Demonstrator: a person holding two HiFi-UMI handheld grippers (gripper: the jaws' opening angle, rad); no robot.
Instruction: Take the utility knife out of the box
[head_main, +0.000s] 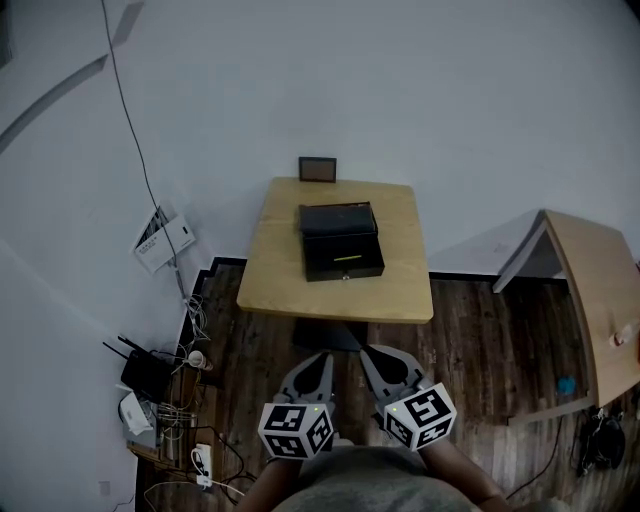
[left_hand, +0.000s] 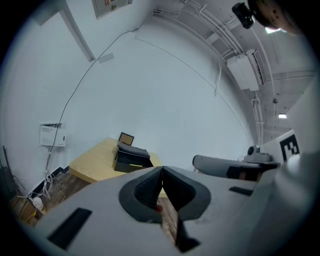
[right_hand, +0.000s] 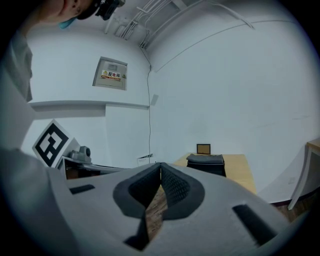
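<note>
Left gripper (head_main: 325, 356) and right gripper (head_main: 367, 351) being held low before table (head_main: 400, 290), jaws pressed together, nothing gripped. Knife (head_main: 346, 258) being cradled inside open box (head_main: 360, 270) on table, well apart from grippers.

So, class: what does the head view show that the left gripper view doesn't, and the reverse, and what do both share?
Head view only: a second table at right, with a small blue thing on the floor near it. Left gripper view only: a wall-mounted white unit and ceiling pipes. Both: the wooden table, the open black box, and the left gripper with jaws together.
</note>
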